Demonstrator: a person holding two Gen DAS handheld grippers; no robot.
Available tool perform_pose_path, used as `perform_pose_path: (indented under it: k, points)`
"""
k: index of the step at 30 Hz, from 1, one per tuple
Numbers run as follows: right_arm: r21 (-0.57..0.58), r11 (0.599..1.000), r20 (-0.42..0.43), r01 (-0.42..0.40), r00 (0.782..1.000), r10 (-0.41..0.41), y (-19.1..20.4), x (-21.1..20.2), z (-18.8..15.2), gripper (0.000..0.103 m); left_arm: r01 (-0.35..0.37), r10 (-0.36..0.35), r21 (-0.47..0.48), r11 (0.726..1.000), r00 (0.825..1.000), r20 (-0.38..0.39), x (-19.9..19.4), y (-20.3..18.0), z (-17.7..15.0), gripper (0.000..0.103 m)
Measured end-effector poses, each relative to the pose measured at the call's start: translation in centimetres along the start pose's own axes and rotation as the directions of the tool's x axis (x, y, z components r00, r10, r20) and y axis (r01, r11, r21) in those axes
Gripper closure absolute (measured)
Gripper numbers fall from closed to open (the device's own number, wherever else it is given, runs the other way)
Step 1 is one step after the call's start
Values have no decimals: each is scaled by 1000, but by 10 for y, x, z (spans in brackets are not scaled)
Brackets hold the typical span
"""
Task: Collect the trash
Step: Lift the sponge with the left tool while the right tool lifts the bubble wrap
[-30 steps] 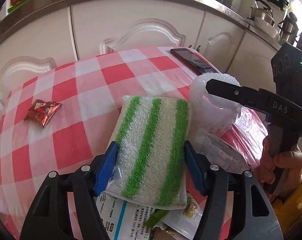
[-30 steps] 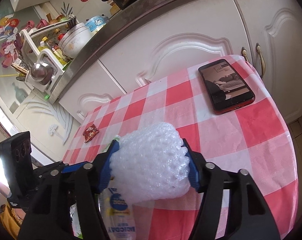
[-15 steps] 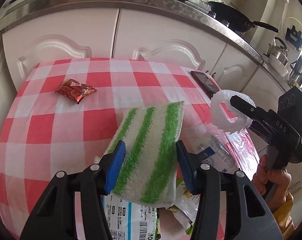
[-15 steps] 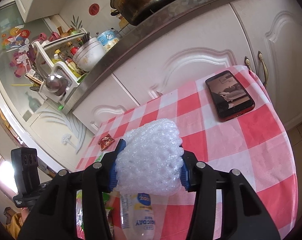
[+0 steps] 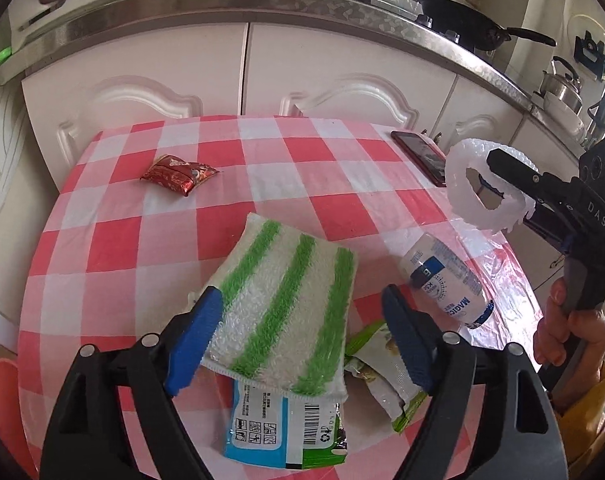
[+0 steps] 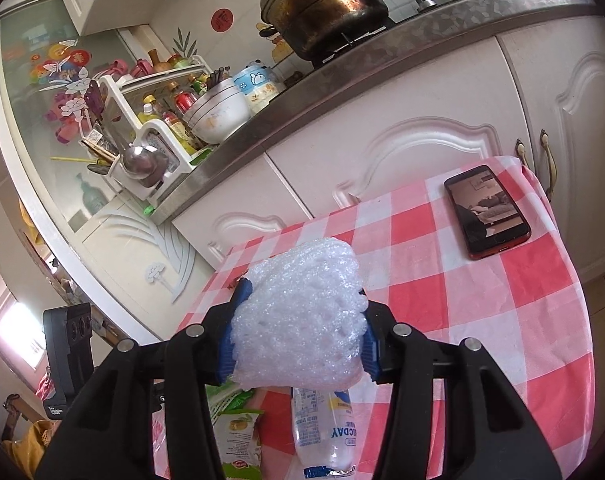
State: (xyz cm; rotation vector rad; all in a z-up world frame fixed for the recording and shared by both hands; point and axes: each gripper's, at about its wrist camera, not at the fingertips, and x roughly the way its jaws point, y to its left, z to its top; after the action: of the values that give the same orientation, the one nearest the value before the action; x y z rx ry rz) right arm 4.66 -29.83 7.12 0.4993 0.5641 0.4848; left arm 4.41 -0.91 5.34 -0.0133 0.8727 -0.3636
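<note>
While the left claw [image 5: 298,340] is opening over the pile at the near edge of the counter [image 5: 114,240], the striped sponge cloth [image 5: 286,300] sits between its blue pads — the left pad at its edge, the right pad clear of it. It lies loosely on top of a blue-and-white wrapper [image 5: 270,424], beside a green snack packet [image 5: 386,372] and a crushed clear bottle [image 5: 446,280].

Right claw [image 6: 298,344]: clamped at a middling width on a white foam fruit net [image 6: 298,320], held up off the checked cloth. From the left view the net shows as an open ring [image 5: 486,188] pinched on the black finger.

Risks, as I judge them:
- Sponge cloth rests tilted on slick wrappers — it could slide off the pile toward the counter edge once fully let go.
- Foam net is soft and springy; a light squeeze may let it pop free, a hard one just flattens it.
- Red phone [image 6: 486,212] lies near the far right corner — not trash; a careless sweep could catch it.
- Red candy wrapper [image 5: 178,172] sits alone, well apart from the pile, easy to miss.

Look of the trash: the net is white, bubbly and translucent; the cloth white terry with three green stripes; the bottle flattened, with a blue label.
</note>
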Motion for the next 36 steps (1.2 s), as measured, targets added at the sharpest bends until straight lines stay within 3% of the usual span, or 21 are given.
perform_pose_path:
  k: [2,9,18,28,36]
  points:
    - [11,1000,0,-1,1000,1,-2,-1,0,54,-14,15,33,999,1000,-26,8,-1,0,12]
    - [15,1000,6,-19,1000,19,-1,-4,2,53,-119,141,192,974,984,-107,42,-9,3,11]
    - [35,999,5,-30,1000,30,0,-6,4,53,-147,165,158,976,981,-105,54,7,13,11]
    - [12,1000,9,-26,1000,26,13,-6,3,52,-211,219,135,968,975,-48,37,5,9,52]
    - [-50,997,-4,-60,998,60,49,-2,-4,52,-197,196,50,979,980,13,7,16,0,67]
